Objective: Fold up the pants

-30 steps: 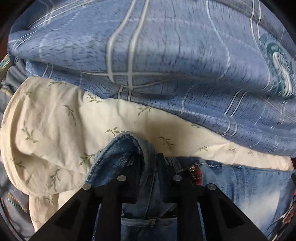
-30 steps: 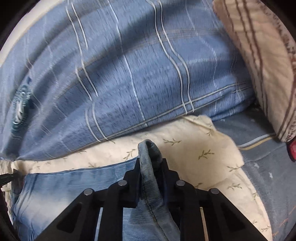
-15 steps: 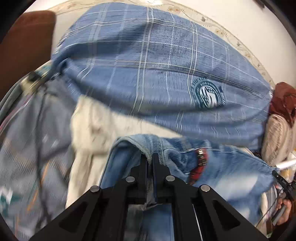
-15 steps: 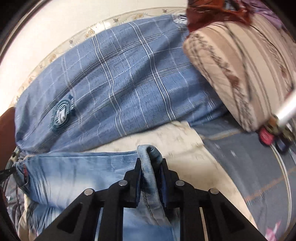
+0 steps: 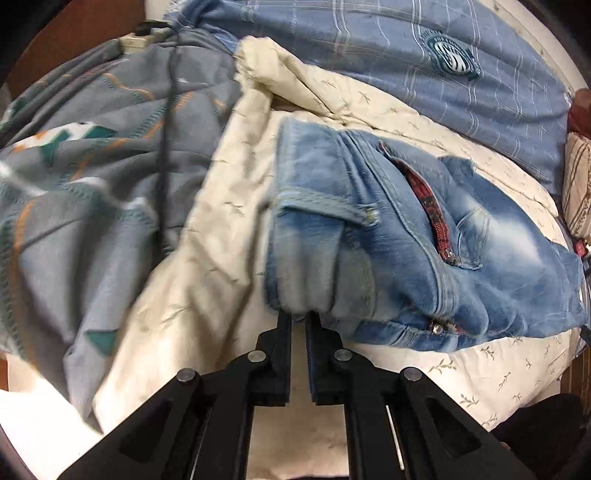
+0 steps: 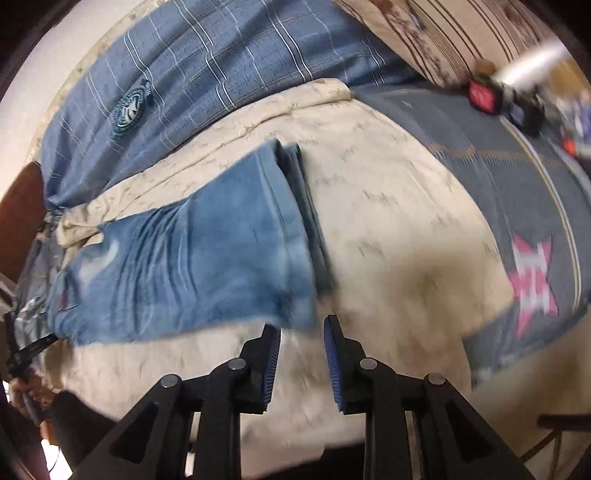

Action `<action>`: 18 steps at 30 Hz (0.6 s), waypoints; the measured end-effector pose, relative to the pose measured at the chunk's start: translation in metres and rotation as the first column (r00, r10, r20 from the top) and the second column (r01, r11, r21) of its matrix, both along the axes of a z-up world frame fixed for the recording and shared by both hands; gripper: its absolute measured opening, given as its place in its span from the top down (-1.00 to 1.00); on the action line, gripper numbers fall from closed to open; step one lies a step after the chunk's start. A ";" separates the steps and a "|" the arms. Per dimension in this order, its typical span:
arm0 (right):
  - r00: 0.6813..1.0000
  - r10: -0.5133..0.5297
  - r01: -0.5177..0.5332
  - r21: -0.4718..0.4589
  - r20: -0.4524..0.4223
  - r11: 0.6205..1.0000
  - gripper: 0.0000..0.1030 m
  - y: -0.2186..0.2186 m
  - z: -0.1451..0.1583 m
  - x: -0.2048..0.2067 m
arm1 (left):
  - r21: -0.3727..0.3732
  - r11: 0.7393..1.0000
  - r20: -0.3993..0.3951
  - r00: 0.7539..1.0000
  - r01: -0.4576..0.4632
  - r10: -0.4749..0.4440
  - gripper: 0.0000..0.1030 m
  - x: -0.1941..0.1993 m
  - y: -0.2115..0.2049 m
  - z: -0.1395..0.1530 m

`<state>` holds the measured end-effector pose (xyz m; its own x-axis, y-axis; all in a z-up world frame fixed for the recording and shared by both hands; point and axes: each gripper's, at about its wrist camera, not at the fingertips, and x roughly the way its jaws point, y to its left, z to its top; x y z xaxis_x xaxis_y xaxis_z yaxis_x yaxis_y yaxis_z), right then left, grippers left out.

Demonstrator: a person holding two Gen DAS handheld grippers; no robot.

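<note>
Light-blue jeans lie folded across a cream leaf-print sheet, waist end with a red inner band toward the right. My left gripper is shut, its tips pinching the near edge of the denim fold. In the right wrist view the leg end of the jeans lies flat on the sheet, hems stacked. My right gripper sits just below the hem corner. Its jaws are opening, and the blue pads stand apart without pressing on the cloth.
A blue plaid quilt bunches along the far side. A grey patterned blanket lies left of the sheet, a striped pillow and a grey cover with a pink star to the right. A hand shows at lower left.
Both grippers pulled back toward the near side, bringing the denim with them, so the jeans now lie flat. The right jaws let go of the hem; the left stays shut on the fold.
</note>
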<state>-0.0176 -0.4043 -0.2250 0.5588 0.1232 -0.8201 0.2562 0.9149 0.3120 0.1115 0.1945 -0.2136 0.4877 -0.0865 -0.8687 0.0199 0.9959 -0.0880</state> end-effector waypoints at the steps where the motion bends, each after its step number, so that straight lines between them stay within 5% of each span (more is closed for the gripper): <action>1: 1.000 -0.005 0.005 -0.005 0.020 1.000 0.49 -0.003 0.005 -0.008 | 0.008 1.000 0.021 1.000 -0.005 0.005 0.86 -0.003 0.001 0.008; 3: 0.996 -0.025 0.027 -0.020 0.085 0.999 0.40 -0.010 0.025 -0.012 | 0.034 0.999 0.078 0.997 -0.004 0.002 0.86 -0.006 -0.004 0.026; 6: 0.977 -0.083 0.074 0.051 0.197 0.996 -0.54 -0.021 0.049 0.003 | 0.052 0.998 0.155 0.987 0.033 -0.041 0.86 -0.004 -0.027 0.046; 8: 0.964 -0.096 0.080 0.072 0.247 0.994 -0.55 -0.020 0.056 0.026 | 0.081 0.996 0.189 0.981 0.033 -0.048 0.86 0.001 -0.044 0.049; 11: 0.974 -0.099 0.100 0.005 0.204 0.995 -0.55 -0.011 0.051 0.074 | 0.131 0.991 0.235 0.971 0.000 -0.031 0.86 0.001 -0.059 0.055; 14: 0.991 -0.047 0.057 -0.081 0.128 0.995 -0.18 0.003 0.034 0.113 | 0.132 0.990 0.295 0.955 -0.053 0.012 0.78 -0.002 -0.060 0.064; 16: 0.999 0.006 0.001 -0.167 0.039 0.986 0.69 0.011 0.016 0.136 | 0.130 0.986 0.313 0.948 -0.103 0.058 0.56 -0.008 -0.051 0.067; 18: 0.999 0.026 -0.031 -0.228 -0.026 0.973 0.95 0.016 0.004 0.147 | 0.147 0.979 0.332 0.940 -0.138 0.083 0.52 -0.011 -0.046 0.069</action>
